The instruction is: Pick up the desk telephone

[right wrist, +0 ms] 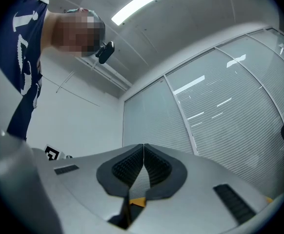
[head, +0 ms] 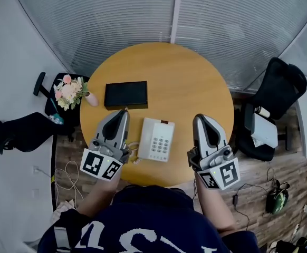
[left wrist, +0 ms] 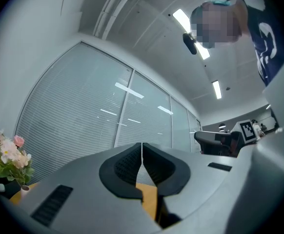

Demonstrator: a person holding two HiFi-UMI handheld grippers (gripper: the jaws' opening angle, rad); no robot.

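Phone lies at the near edge of the table, long axis near-to-far, just right of my left gripper and farther from my right gripper, both jaws closed empty.

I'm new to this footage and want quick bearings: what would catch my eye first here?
A white desk telephone sits near the front edge of a round wooden table, with the left gripper and the right gripper on either side of it, both shut and holding nothing. Behind the phone lies a flat black box, and a vase of flowers stands at the table's left edge.
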